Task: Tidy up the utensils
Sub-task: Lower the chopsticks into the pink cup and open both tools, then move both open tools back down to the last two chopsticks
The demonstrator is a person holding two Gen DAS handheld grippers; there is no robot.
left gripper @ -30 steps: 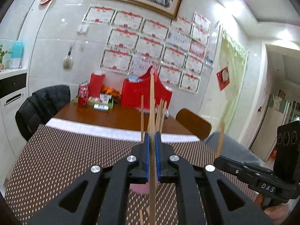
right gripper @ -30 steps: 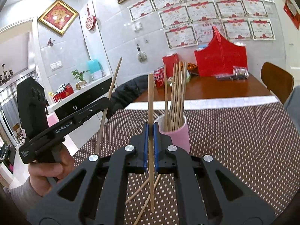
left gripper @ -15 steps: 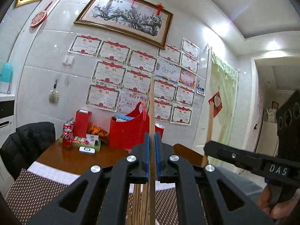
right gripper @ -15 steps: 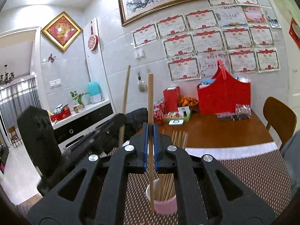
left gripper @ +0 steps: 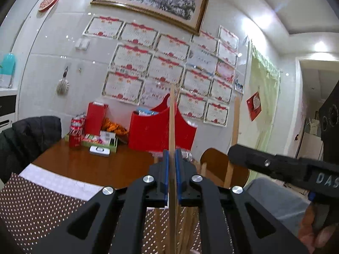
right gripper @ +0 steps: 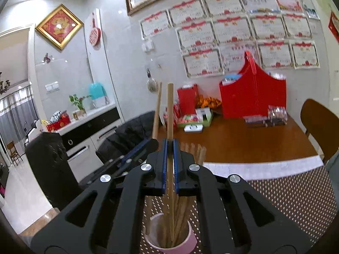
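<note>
My left gripper (left gripper: 172, 158) is shut on a wooden chopstick (left gripper: 172, 122) held upright. My right gripper (right gripper: 170, 148) is shut on another wooden chopstick (right gripper: 170, 114), also upright, its lower end over the mouth of a pink cup (right gripper: 169, 236) that holds several chopsticks. The cup's chopsticks show below the left gripper (left gripper: 188, 222). In the left wrist view the right gripper (left gripper: 233, 156) is close on the right with its chopstick (left gripper: 235, 122). In the right wrist view the left gripper (right gripper: 151, 142) is close on the left with its chopstick (right gripper: 157, 110).
A brown dotted table mat (right gripper: 296, 194) lies under the cup on a wooden table (right gripper: 254, 139). At the table's far side stand a red basket (right gripper: 253, 93), soda cans (left gripper: 75, 131) and a snack tray (left gripper: 99, 141). A chair with a black jacket (left gripper: 25, 137) and a brown chair (right gripper: 320, 122) flank the table.
Both grippers rose and came together above the pink cup, each keeping its chopstick. The right chopstick's lower end now hangs over the cup's mouth.
</note>
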